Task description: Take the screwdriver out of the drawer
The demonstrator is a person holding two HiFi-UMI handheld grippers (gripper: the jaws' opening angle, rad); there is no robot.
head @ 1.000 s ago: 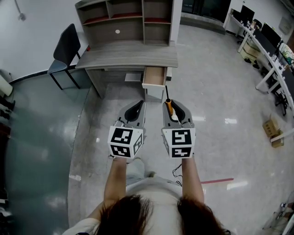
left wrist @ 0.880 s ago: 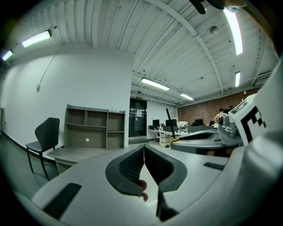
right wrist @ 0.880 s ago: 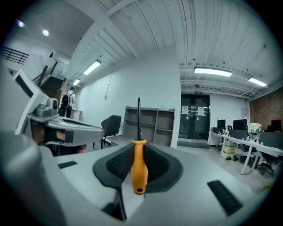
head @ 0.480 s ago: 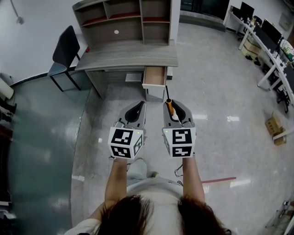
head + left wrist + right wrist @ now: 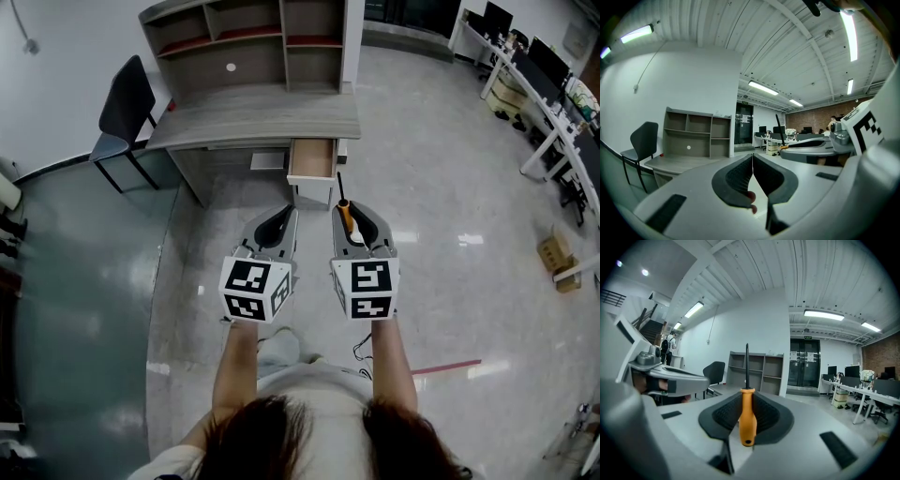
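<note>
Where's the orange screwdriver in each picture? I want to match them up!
Head view: the screwdriver is in the middle, held in the right tongs.
Left gripper view: right of middle, its thin black shaft sticks up.
Right gripper view: dead centre, its orange handle is squeezed between the tongs.
Shared landmark: the shelf unit on the desk, behind it in all three.
</note>
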